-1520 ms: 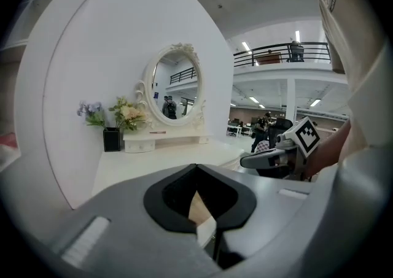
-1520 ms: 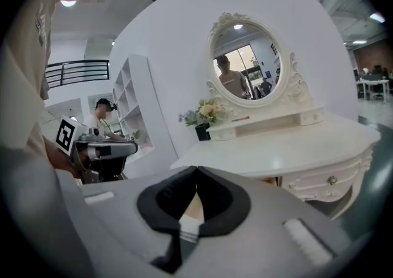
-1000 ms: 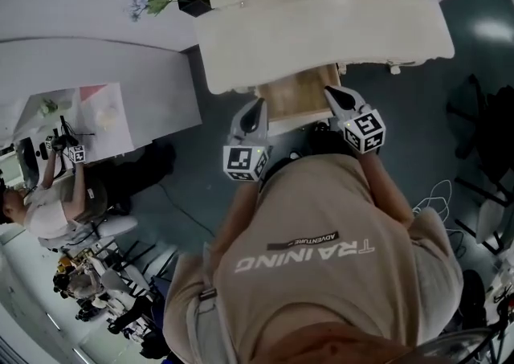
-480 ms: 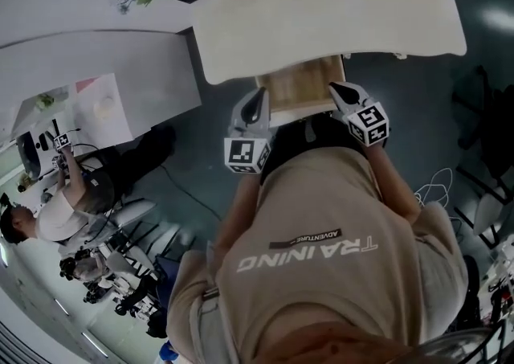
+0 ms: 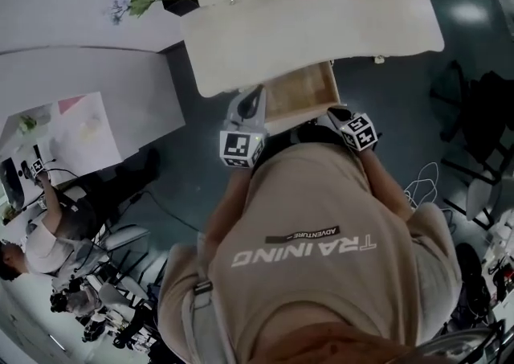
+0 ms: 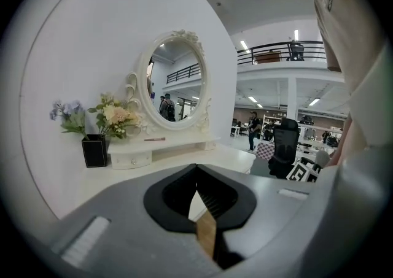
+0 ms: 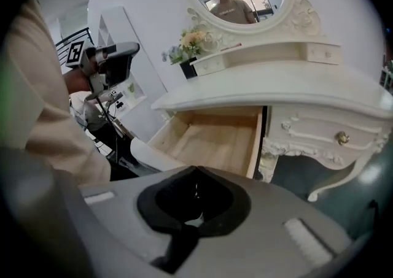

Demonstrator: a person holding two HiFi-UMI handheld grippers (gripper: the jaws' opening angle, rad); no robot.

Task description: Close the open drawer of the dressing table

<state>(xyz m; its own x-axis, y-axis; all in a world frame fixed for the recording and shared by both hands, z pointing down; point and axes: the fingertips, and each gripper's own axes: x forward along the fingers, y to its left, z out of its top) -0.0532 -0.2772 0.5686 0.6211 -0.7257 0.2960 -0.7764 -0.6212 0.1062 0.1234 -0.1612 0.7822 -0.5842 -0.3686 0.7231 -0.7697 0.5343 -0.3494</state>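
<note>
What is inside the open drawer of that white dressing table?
The drawer shows only its bare wooden bottom. Its back part runs under the tabletop, so that stretch is hidden.

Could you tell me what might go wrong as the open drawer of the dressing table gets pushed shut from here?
The left tongs are near the drawer's left front corner, the right tongs near its right; uneven pushing could skew and jam it.
Both tongs are shut, so their narrow tips might slip off the front edge.
A hard shove could shake the flower vase on the dressing table.
</note>
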